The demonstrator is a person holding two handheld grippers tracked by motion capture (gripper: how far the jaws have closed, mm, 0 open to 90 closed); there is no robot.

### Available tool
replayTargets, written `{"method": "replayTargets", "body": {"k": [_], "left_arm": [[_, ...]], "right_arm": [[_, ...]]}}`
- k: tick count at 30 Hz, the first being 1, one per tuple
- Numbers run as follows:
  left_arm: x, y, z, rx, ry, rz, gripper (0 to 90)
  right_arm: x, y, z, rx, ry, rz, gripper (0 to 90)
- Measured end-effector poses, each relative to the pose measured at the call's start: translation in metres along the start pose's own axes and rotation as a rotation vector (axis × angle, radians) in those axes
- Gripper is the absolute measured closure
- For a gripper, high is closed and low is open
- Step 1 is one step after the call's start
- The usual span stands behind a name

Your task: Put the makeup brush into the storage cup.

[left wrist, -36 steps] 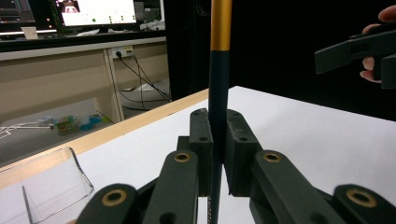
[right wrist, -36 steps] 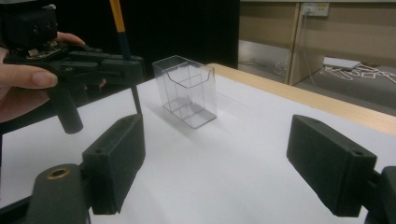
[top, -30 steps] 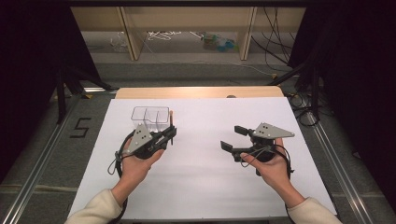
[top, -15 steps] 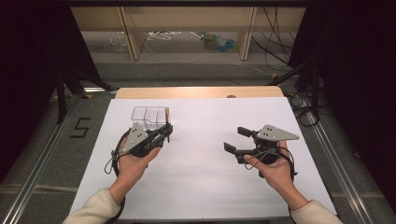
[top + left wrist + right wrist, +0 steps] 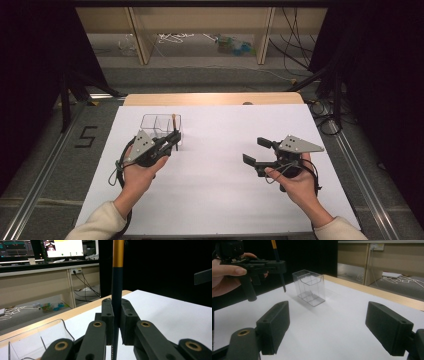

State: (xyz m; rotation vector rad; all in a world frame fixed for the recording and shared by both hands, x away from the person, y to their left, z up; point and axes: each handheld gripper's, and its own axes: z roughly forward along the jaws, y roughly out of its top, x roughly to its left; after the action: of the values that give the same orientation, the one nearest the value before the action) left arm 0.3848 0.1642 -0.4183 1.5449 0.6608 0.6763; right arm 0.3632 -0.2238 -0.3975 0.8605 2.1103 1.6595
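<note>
A dark pencil point(image 5: 174, 121) with an orange upper part stands upright between the jaws of my left gripper point(image 5: 173, 137), which is shut on it. In the left gripper view the pencil point(image 5: 117, 277) rises straight up from my gripper point(image 5: 117, 315). It hovers by the right end of a clear plastic box point(image 5: 159, 125) with compartments, standing on the white sheet point(image 5: 220, 200). My right gripper point(image 5: 255, 150) is held open over the sheet's right half, holding nothing. In the right gripper view, my open right gripper point(image 5: 332, 327) faces the box point(image 5: 310, 287), the left gripper point(image 5: 275, 266) and the pencil point(image 5: 280, 275).
The table's wooden far edge point(image 5: 210, 98) runs behind the sheet. Metal rails point(image 5: 45, 165) flank both sides, and a "5" mark point(image 5: 86, 136) lies on the left floor. Shelving and cables point(image 5: 175, 39) stand beyond the table.
The left gripper has carried the pencil slightly left, closer to the clear box. The right gripper has drifted a little to the right and stayed open.
</note>
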Motion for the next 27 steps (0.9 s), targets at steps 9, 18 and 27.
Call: {"method": "replayTargets", "body": {"k": [9, 18, 27], "left_arm": [[0.0021, -0.0001, -0.0008, -0.002, 0.006, -0.008, 82.7], [0.0057, 0.0003, -0.0027, -0.003, 0.019, -0.005, 82.7], [0.0095, 0.0005, -0.0039, -0.004, 0.029, 0.002, 82.7]], "right_arm": [[-0.0009, -0.0019, -0.0034, -0.004, -0.004, 0.003, 20.4], [-0.0016, -0.0032, -0.0062, 0.005, -0.001, 0.005, 20.4], [-0.0024, -0.0044, -0.0087, -0.006, -0.009, 0.005, 20.4]]}}
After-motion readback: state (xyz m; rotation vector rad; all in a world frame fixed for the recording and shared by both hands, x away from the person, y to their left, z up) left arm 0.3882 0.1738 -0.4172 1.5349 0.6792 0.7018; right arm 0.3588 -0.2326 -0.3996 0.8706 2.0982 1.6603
